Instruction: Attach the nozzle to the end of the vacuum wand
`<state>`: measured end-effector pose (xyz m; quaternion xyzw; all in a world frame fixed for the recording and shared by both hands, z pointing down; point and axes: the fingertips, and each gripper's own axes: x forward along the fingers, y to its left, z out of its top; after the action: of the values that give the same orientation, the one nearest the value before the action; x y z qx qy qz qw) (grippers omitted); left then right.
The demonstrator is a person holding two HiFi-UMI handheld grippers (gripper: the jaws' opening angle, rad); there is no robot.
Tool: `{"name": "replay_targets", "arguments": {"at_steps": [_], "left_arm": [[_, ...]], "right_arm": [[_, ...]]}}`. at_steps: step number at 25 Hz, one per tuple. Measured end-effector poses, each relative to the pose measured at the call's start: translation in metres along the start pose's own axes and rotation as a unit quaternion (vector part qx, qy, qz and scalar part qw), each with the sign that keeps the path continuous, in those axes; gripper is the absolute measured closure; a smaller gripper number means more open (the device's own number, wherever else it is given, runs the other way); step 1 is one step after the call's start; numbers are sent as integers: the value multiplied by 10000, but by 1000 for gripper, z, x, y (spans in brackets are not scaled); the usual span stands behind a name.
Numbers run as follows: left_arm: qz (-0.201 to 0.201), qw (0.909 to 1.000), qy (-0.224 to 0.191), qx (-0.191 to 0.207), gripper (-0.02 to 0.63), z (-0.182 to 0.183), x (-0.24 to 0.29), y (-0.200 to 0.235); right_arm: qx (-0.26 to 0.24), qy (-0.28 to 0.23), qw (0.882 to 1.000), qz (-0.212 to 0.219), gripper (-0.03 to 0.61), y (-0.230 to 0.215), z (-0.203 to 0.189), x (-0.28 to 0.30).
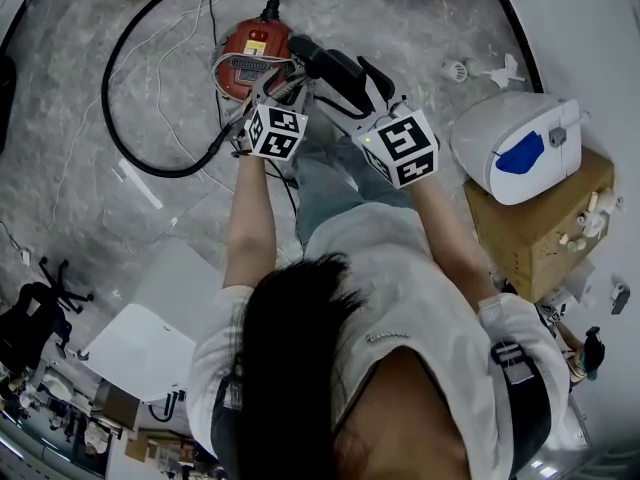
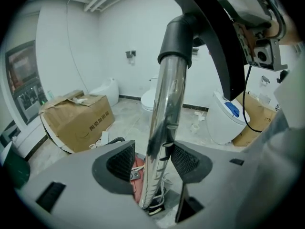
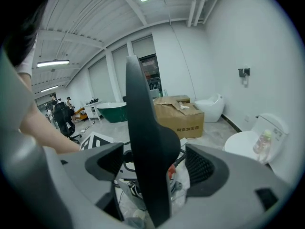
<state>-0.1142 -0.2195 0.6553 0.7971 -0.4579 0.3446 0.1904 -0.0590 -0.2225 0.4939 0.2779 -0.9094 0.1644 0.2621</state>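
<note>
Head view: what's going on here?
A person stands over a red canister vacuum on the floor, a gripper in each hand. The left gripper is open around the chrome wand tube; only one pad looks to touch it. The right gripper is open too, with a black vacuum part, probably the nozzle, standing loose between its jaws. I can't tell whether the two pieces are joined.
</note>
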Motion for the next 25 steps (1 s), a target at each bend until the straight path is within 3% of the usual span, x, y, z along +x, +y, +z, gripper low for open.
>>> {"name": "replay_targets", "arguments": {"at_steps": [6,15,20,25], "left_arm": [[-4,9989,-220,-415,382,1,-20,1],[436,9942,-587,-793,373,2,-71,-7],[823,9835,-874,-1353,373,10,-99,-19],[1139,9706,-1371,-1615,373,34,-133,-39]], "right_arm": [[-16,-226,9997,-49,192,0,7,-12],[152,-679,9975,80,192,8,17,-49],[309,-885,9954,203,192,6,19,-69],[443,-1011,9933,340,192,2,20,-87]]}}
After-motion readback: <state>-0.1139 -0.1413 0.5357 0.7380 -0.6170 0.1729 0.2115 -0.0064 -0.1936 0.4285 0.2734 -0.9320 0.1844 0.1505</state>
